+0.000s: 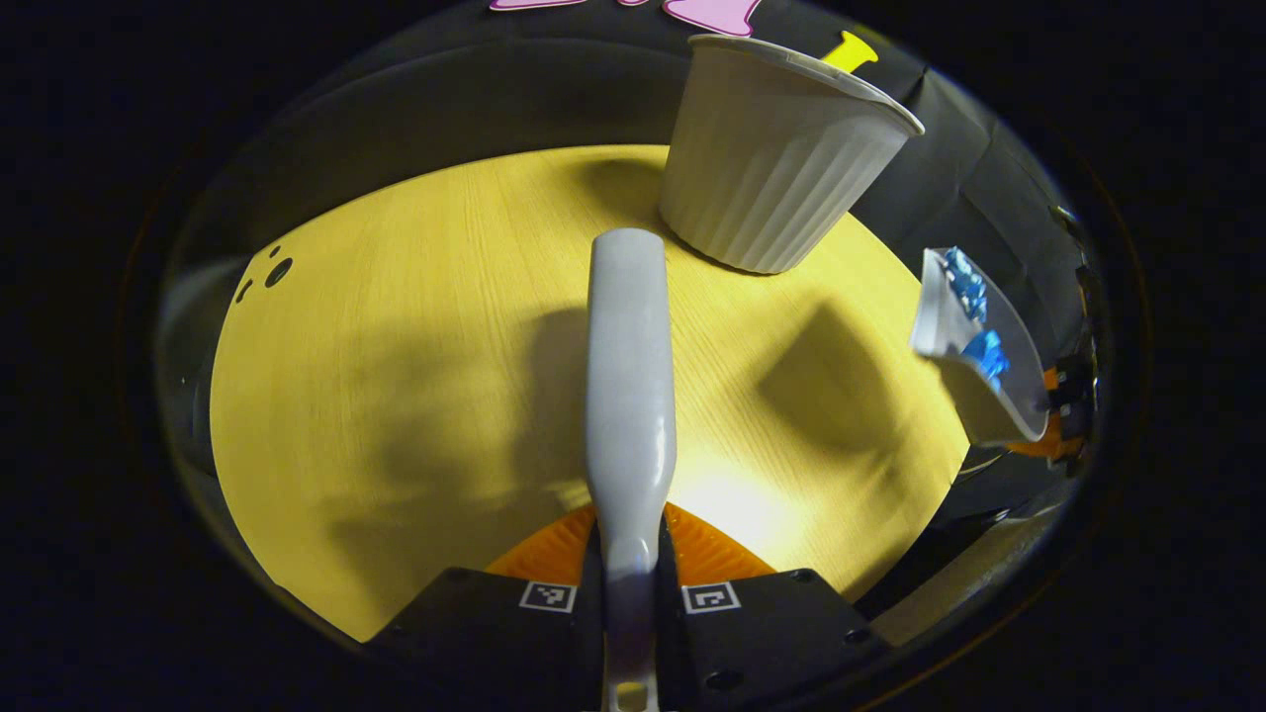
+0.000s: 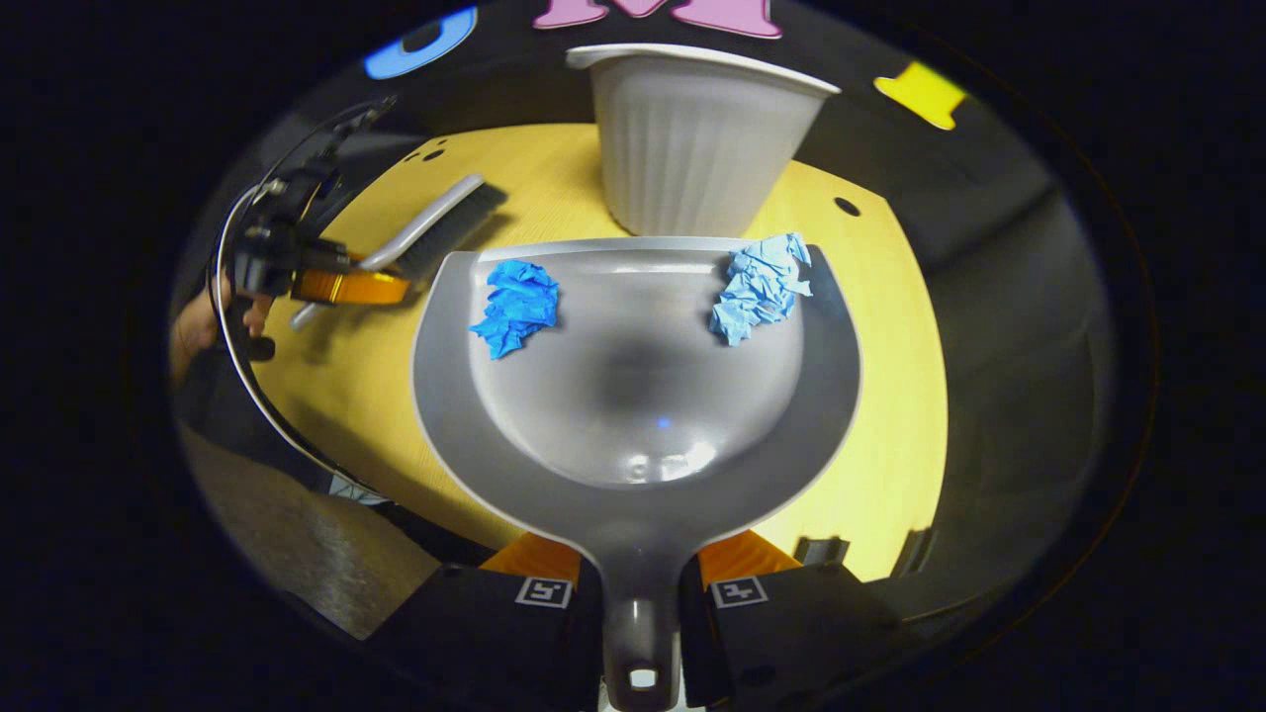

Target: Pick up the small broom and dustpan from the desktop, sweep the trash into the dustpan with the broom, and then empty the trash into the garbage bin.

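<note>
Surface: yellow wood-grain bench [image 2: 890,415], round-edged in both views, with dark cloth wall behind it and small dark holes near the far edge.
Right tool [image 2: 641,593]: both fingers pressed onto the handle of the dustpan [image 2: 633,415], one on each side; the pan is carried level, its lip just before the bin.
Dustpan contents: two crumpled blue paper wads [image 2: 516,309], one at the left of the pan's front edge, the other [image 2: 760,285] at the right, well apart.
Left tool [image 1: 631,593]: both fingers clamped on the grey handle of the broom [image 1: 629,396], which runs straight ahead over the bench.
Broom, right gripper view: one, bristles dark, head lying toward the bin, held at the left by the other tool and a hand [image 2: 203,321].
Garbage bin [image 2: 692,148]: one, white, ribbed, upright on the far part of the bench.
Dustpan, left gripper view: at the right edge [image 1: 974,396], above the bench, blue wads inside.
Count: one broom, one dustpan, one bin, two wads.
</note>
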A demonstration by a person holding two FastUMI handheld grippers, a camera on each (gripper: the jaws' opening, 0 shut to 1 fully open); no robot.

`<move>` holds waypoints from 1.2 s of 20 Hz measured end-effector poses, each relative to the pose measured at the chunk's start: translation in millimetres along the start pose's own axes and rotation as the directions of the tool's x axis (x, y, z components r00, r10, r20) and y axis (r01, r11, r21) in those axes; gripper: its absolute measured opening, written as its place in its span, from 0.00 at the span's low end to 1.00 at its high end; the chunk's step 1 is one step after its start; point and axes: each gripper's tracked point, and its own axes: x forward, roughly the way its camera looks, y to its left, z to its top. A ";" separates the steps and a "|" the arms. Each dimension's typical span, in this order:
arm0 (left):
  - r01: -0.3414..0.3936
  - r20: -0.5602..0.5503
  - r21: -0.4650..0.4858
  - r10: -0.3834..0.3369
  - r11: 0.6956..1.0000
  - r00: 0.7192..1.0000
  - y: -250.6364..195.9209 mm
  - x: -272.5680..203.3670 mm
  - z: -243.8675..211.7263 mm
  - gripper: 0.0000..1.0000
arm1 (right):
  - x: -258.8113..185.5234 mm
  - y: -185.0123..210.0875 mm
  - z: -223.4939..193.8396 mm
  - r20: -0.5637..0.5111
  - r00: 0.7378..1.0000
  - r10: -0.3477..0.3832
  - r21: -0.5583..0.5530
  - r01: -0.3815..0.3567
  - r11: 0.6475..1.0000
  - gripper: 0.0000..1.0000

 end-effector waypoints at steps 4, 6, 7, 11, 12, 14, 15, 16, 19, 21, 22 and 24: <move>-0.014 -0.007 0.009 0.014 1.000 1.000 1.8 -3.1 -12.0 0.28 | -11.0 0.0 20.5 0.017 0.999 -0.037 0.111 0.035 0.993 0.36; -0.022 -0.008 0.011 0.022 1.000 1.000 8.7 -7.3 -20.9 0.24 | -7.2 0.8 29.0 0.019 0.999 -0.041 0.135 0.039 0.990 0.36; -0.026 -0.010 0.009 0.026 1.000 1.000 13.1 -9.7 -26.5 0.25 | -6.5 0.6 33.3 0.017 0.999 -0.045 0.138 0.042 0.990 0.36; -0.025 -0.016 0.007 0.025 1.000 1.000 20.2 -12.4 -36.6 0.24 | -15.3 -0.3 33.2 0.022 0.998 -0.065 0.111 0.063 0.992 0.36; -0.025 -0.016 0.009 0.025 1.000 1.000 22.1 -12.2 -38.2 0.25 | -14.0 0.8 32.7 0.026 0.998 -0.055 0.116 0.052 0.992 0.36; -0.028 -0.012 0.012 0.029 1.000 1.000 24.4 -10.7 -37.8 0.25 | -17.5 -4.5 32.9 0.031 0.999 -0.038 0.131 0.034 0.991 0.36; -0.030 -0.006 0.012 0.030 0.999 1.000 22.8 -9.8 -35.8 0.25 | -19.3 -5.9 34.6 0.032 0.999 -0.037 0.135 0.032 0.990 0.36; -0.028 0.000 0.010 0.028 1.000 1.000 21.4 -10.8 -35.0 0.24 | -18.0 -3.9 35.5 0.036 0.999 -0.040 0.137 0.034 0.990 0.36; -0.022 -0.002 0.016 0.022 1.000 1.000 19.8 -14.5 -37.3 0.28 | -7.8 0.5 29.7 0.041 0.996 -0.080 0.113 0.075 0.991 0.36; -0.021 -0.004 0.016 0.022 1.000 1.000 19.8 -14.2 -39.4 0.25 | -0.2 2.4 26.1 0.030 0.994 -0.109 0.077 0.106 0.991 0.36; -0.023 -0.005 0.014 0.023 1.000 1.000 20.5 -13.8 -40.3 0.25 | 3.8 1.4 23.0 0.016 0.993 -0.119 0.057 0.117 0.991 0.36; -0.030 -0.003 0.009 0.030 1.000 1.000 19.5 -12.8 -41.3 0.24 | 5.7 0.2 20.8 -0.002 0.989 -0.150 0.010 0.150 0.989 0.36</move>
